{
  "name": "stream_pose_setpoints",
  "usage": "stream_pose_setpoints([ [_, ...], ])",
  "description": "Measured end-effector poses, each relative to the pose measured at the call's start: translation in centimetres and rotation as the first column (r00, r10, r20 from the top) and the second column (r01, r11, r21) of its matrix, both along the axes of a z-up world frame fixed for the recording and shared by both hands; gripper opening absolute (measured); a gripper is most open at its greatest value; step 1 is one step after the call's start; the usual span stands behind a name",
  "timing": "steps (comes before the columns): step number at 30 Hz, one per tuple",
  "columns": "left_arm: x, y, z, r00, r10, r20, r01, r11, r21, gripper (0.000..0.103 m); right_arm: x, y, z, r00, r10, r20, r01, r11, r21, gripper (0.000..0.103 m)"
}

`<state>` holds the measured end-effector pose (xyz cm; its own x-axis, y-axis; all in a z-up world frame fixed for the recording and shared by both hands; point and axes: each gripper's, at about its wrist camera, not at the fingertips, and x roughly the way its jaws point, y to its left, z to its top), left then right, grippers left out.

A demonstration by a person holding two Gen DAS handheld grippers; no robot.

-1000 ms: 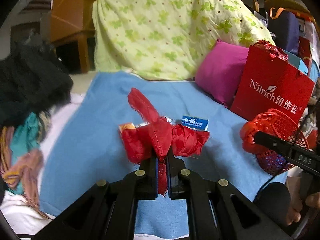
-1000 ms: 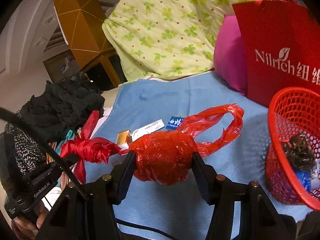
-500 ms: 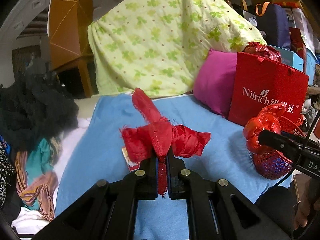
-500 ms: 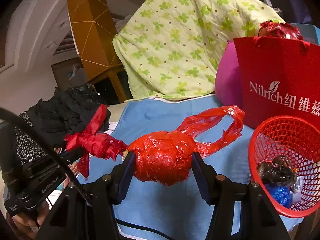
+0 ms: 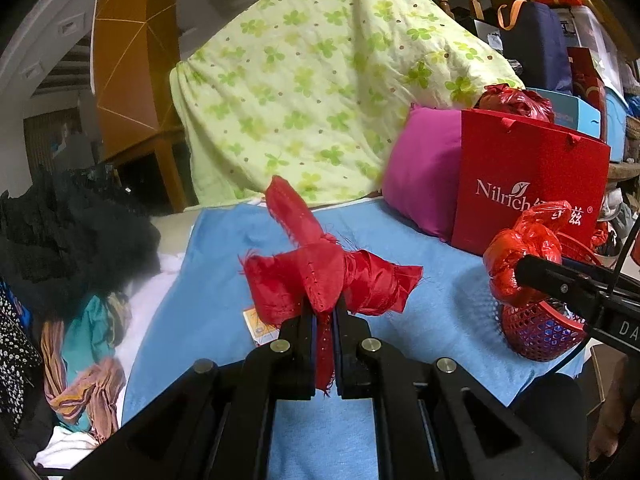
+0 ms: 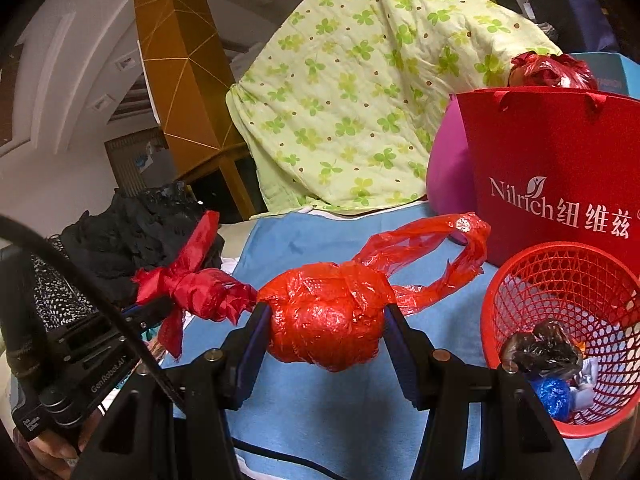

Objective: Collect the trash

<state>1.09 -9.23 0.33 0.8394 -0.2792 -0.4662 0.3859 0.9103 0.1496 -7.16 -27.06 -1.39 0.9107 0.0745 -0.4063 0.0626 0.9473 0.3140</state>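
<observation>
Two grippers: left (image 5: 325, 314), right (image 6: 324, 316). One red cloth knot (image 5: 332, 276), one red plastic ball (image 6: 326, 322), one red basket (image 6: 560, 344), one red gift bag (image 6: 560, 168), one pink cushion (image 5: 424, 176), one blue blanket (image 5: 400, 248).

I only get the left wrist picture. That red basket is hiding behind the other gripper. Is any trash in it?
Observer: Yes. The red basket holds a crumpled black bag.
Operator: Only that?
Observer: A blue wad lies beneath it.
Operator: What is the right gripper squeezing?
Observer: A balled red plastic bag; its looped handles trail toward the basket.
</observation>
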Motion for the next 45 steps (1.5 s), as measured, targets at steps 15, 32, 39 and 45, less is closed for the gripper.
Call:
stream_pose_setpoints([
  [15, -0.4, -1.1, 0.2, 1.0, -0.026, 0.004, 0.026, 1.0, 0.017, 0.007, -0.5, -0.5, 0.2, 1.0, -0.011, 0.01, 0.011, 1.0, 0.013, 0.06],
  [32, -1.1, -2.6, -0.3, 0.999, -0.053, -0.009, 0.054, 0.998, 0.033, 0.007, -1.8, -1.2, 0.3, 0.999, -0.041, 0.015, 0.041, 0.999, 0.034, 0.06],
  [39, -1.2, -3.0, -0.2, 0.998, -0.067, -0.009, 0.068, 0.997, 0.04, 0.007, -2.0, -1.5, 0.4, 0.999, -0.051, 0.012, 0.051, 0.998, 0.042, 0.06],
  [45, -1.4, -3.4, -0.3, 0.997, -0.082, -0.007, 0.082, 0.996, 0.047, 0.007, -2.4, -1.9, 0.4, 0.998, -0.066, 0.012, 0.066, 0.997, 0.051, 0.06],
])
